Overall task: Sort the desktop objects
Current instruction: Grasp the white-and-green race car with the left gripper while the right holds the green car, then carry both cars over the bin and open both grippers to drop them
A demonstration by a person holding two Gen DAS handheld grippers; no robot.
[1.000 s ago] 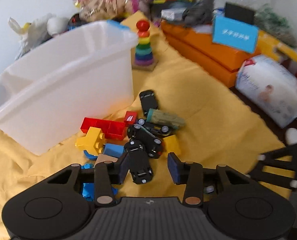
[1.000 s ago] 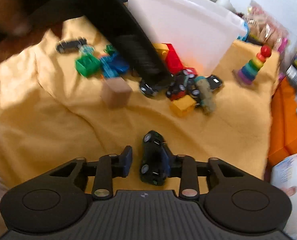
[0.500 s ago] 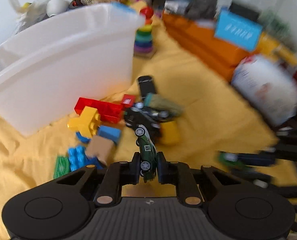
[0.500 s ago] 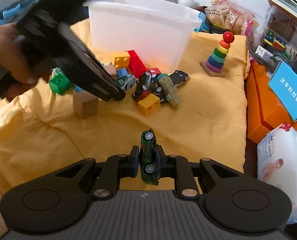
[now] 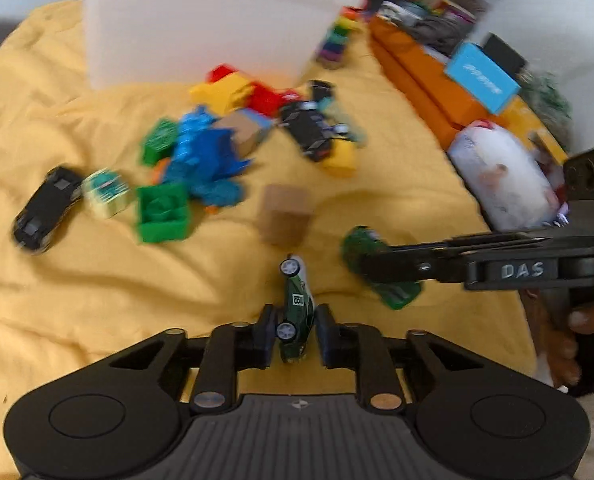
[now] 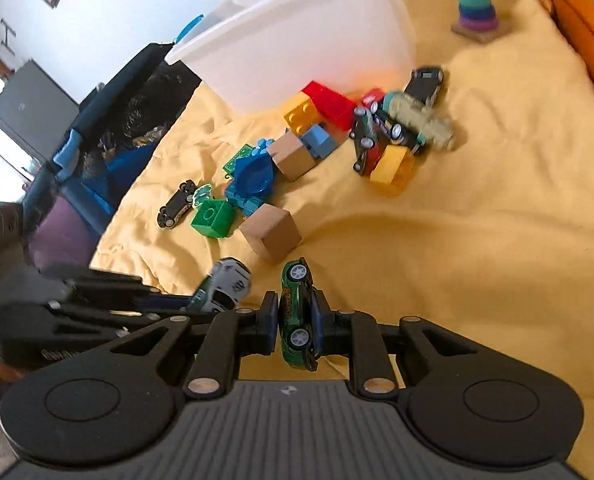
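Toys are lying scattered on the yellow cloth (image 6: 477,240) in front of us. On the far left we are seeing a black car (image 5: 47,208), then a green brick (image 5: 163,218) and a blue heap (image 5: 209,164), with the white bin (image 5: 201,20) behind. Our left gripper (image 5: 293,330) is clamping a numbered green car (image 5: 295,304) on its side, just this side of a wooden cube (image 5: 285,218) — our right gripper (image 6: 293,328) is likewise clenching a second green car (image 6: 297,314), held close beside the first. Further right, more cars (image 6: 393,128) are piling against a yellow brick (image 6: 393,166).
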